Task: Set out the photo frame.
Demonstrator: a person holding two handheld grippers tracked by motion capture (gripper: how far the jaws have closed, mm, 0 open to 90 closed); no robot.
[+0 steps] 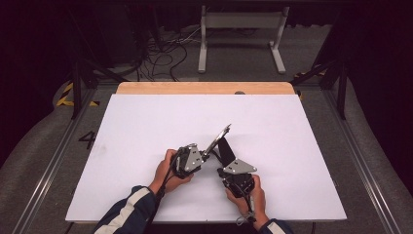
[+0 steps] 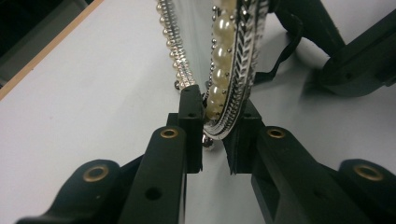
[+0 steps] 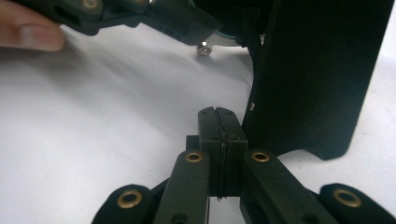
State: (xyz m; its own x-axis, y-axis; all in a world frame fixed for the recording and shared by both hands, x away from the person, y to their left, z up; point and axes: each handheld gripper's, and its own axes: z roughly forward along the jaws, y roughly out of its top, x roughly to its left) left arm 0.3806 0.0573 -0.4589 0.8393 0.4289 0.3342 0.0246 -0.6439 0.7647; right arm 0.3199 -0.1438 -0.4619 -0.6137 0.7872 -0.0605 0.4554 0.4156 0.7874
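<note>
Clamping a pearl-edged mirror (image 2: 229, 70) near the desk's (image 1: 146, 122) middle, the left hand-held gripper (image 2: 215, 135) tilts it; the right hand-held gripper (image 3: 220, 140) pinches a thin black strap (image 2: 285, 51).

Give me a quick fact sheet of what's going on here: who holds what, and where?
Surface: white table
Left gripper: shut on a pearl-and-silver mirror frame, held on edge
Right gripper: jaws closed, pinching a thin black strand
Nearby: black stand, just right of the right gripper's jaws
Hands: one on each gripper, near the table's front edge
</note>
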